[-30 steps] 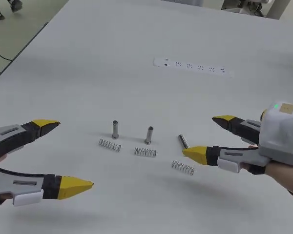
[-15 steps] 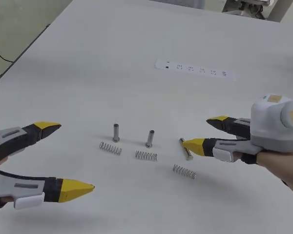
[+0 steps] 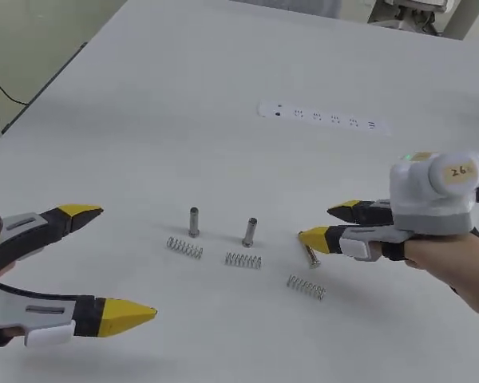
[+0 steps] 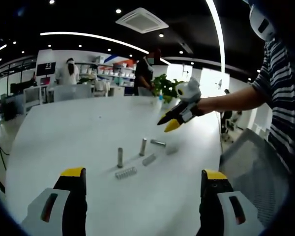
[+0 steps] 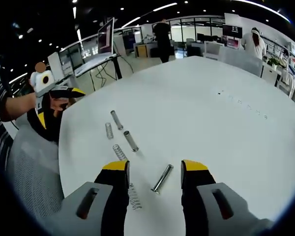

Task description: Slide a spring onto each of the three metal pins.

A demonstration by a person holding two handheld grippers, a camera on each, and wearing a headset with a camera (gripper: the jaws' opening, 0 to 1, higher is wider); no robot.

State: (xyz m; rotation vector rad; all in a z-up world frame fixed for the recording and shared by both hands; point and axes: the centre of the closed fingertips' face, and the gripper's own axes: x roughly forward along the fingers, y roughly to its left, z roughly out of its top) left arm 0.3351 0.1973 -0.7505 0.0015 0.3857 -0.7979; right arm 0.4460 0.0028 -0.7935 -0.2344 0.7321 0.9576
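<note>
Two metal pins (image 3: pixel 194 222) (image 3: pixel 250 231) stand upright on the white table; a third pin (image 3: pixel 311 254) lies flat to their right. One spring lies in front of each: left spring (image 3: pixel 184 247), middle spring (image 3: pixel 243 260), right spring (image 3: pixel 306 286). My right gripper (image 3: pixel 326 225) is open, its yellow tips straddling the lying pin's far end. In the right gripper view that lying pin (image 5: pixel 162 178) rests on the table between the tips of my right gripper (image 5: pixel 155 167). My left gripper (image 3: pixel 112 263) hovers wide open at the near left, holding nothing; its own view shows the pins (image 4: pixel 120 157) ahead.
A white power strip (image 3: pixel 323 118) lies across the table beyond the pins. The table's left edge (image 3: pixel 56 76) drops to the floor. People stand at distant desks (image 4: pixel 69 73) in the left gripper view.
My right gripper has moved left and lower onto the lying pin, and its jaws have narrowed. The left gripper has stayed where it was.
</note>
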